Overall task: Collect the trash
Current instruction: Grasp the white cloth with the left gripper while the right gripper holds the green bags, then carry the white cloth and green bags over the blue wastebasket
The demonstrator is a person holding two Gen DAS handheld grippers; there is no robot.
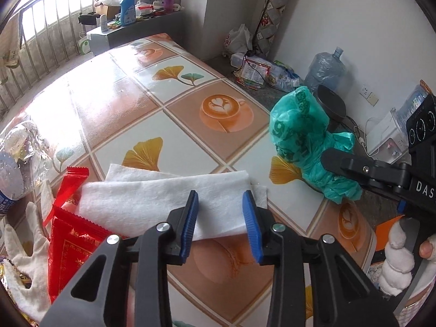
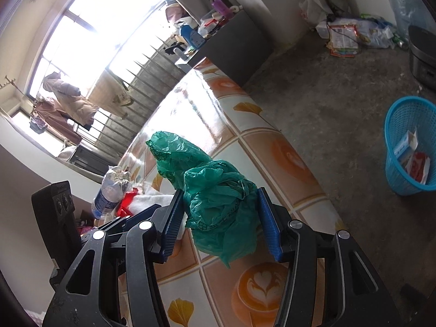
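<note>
A white paper tissue point(image 1: 163, 199) lies flat on the patterned tablecloth point(image 1: 218, 114). My left gripper point(image 1: 221, 215) hangs over the tissue's near edge, its blue pads apart with tissue showing between them, not pinched. A crumpled green plastic bag point(image 1: 297, 125) stands at the table's right edge. It fills the gap of my right gripper point(image 2: 222, 218), whose pads press on both sides of the green bag point(image 2: 218, 199). In the left wrist view the right gripper point(image 1: 335, 163) reaches into the bag from the right.
A red wrapper point(image 1: 70, 245), a crushed plastic bottle point(image 1: 16, 169) and a white glove point(image 1: 24, 267) lie left of the tissue. A blue mesh basket point(image 2: 408, 125) holding some trash stands on the concrete floor to the right of the table. A gloved hand point(image 1: 395, 267) holds the right gripper.
</note>
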